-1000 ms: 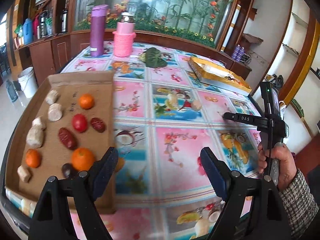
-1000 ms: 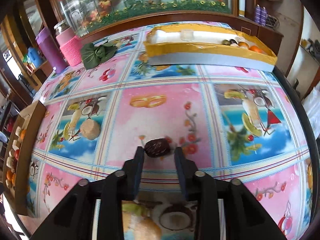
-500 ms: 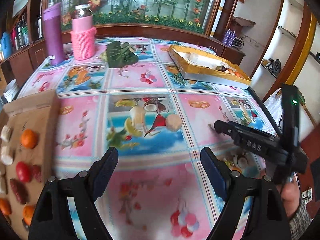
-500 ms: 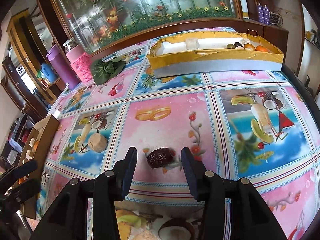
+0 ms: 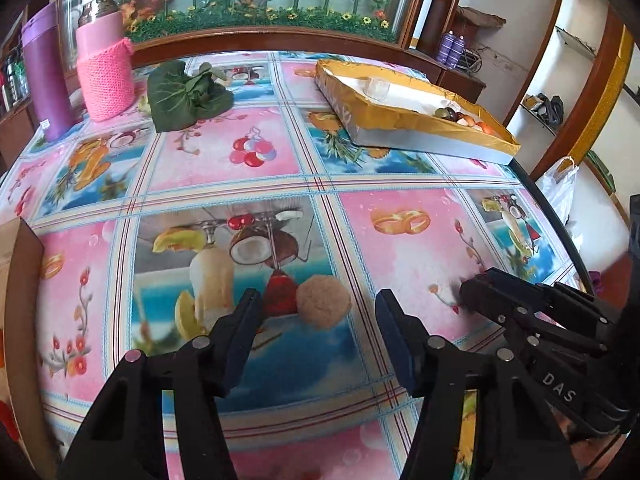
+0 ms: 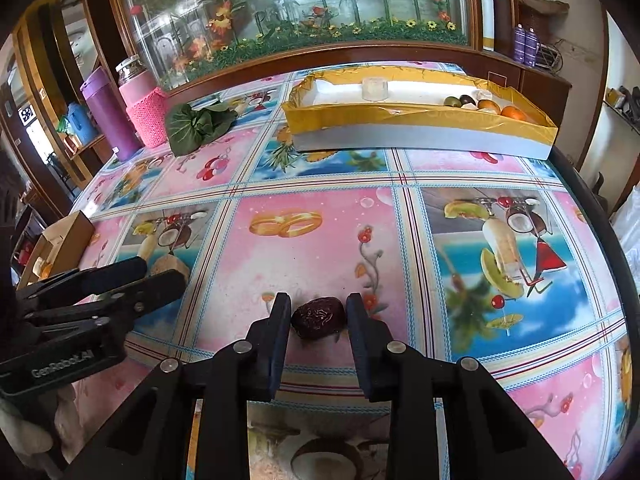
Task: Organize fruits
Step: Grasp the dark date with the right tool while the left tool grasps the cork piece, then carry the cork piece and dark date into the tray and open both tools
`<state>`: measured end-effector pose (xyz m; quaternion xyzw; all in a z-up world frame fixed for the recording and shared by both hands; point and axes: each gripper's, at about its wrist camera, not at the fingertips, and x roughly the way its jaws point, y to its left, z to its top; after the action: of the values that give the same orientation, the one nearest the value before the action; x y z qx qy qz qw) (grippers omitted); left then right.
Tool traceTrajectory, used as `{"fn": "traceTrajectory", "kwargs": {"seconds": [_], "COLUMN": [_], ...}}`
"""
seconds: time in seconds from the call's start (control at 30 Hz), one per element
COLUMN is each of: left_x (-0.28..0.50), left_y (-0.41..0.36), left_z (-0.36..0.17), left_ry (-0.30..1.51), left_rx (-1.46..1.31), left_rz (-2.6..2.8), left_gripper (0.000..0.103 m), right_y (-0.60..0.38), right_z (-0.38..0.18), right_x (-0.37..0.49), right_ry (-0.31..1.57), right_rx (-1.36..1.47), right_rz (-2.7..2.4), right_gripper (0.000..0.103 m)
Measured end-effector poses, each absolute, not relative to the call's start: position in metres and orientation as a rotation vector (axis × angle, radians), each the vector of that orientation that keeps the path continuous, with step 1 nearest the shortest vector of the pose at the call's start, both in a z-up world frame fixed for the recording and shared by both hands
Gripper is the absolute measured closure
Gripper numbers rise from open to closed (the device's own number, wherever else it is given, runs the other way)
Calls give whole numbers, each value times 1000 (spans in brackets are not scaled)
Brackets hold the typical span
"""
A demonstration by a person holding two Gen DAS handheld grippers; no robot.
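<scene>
Dried date (image 6: 318, 317) sits between right gripper (image 6: 318, 312) jaws, just closing narrow around it.

Left black plastic two-finger tool (image 5: 318, 314): dark blue pads, silver round screws, white "GenRobot.AI" lettering. Right black plastic two-finger tool (image 6: 318, 316): matching blue pads, silver screws, white "DAS" marking.

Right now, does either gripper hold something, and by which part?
The right gripper has just closed on the date's two sides. The left gripper holds nothing, though its jaws have just narrowed.
</scene>
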<state>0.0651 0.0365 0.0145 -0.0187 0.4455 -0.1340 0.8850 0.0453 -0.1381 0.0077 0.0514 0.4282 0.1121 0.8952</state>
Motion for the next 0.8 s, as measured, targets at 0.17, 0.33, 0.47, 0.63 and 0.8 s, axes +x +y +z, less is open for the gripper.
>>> {"fn": "traceTrajectory", "kwargs": {"seconds": [0.17,0.33,0.47,0.63,0.8], "left_x": [68,63,60,59,59], "left_y": [33,29,34,39,41], "left_z": [13,13,13,12,12], "left_ry": [912,892,887,886,884], "left_rx": [-15,58,33,-7,-18], "left_rz": [-292,-286,-303,-312,-314], "left_gripper": [45,76,76,76,76], "right_y": [-138,-136,-135,-138,-138], "right_z": [8,7,8,8,8], "right_x": [45,44,42,42,43], "right_ry": [888,887,884,880,877], "right_rx": [111,91,85,100,106], "right_rz": [231,223,216,207,200], "right_gripper": [73,73,73,73,73]}}
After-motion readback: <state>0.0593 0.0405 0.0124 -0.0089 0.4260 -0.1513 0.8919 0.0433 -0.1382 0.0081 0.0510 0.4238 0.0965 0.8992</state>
